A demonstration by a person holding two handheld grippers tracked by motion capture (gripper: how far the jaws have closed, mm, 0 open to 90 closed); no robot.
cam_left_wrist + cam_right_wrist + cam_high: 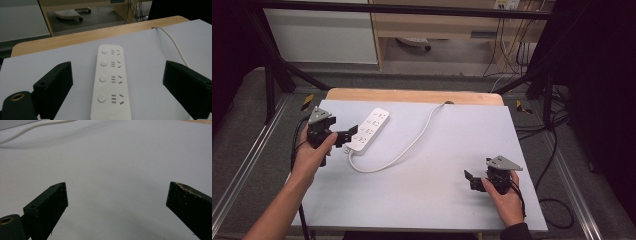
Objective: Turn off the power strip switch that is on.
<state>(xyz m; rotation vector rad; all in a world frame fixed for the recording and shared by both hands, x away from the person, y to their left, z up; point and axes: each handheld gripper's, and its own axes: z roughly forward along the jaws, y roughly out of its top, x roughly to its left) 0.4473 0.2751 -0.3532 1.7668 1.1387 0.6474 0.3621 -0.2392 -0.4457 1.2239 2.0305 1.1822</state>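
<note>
A white power strip [368, 130] with several sockets lies on the pale mat [437, 165], at its far left. Its white cable [412, 145] loops toward the table's back edge. My left gripper [348, 136] is open at the strip's near end, and in the left gripper view the strip [110, 82] runs between the two black jaws, which stand wide apart on either side without touching it. My right gripper [471, 181] is open over bare mat at the near right, with nothing between its jaws. The cable [32, 127] crosses the top left of the right gripper view.
A wooden table edge [412, 95] shows behind the mat. Black frame legs [274, 75] stand at both back corners, and cables [552, 150] trail on the floor at the right. A wooden desk [437, 25] stands beyond.
</note>
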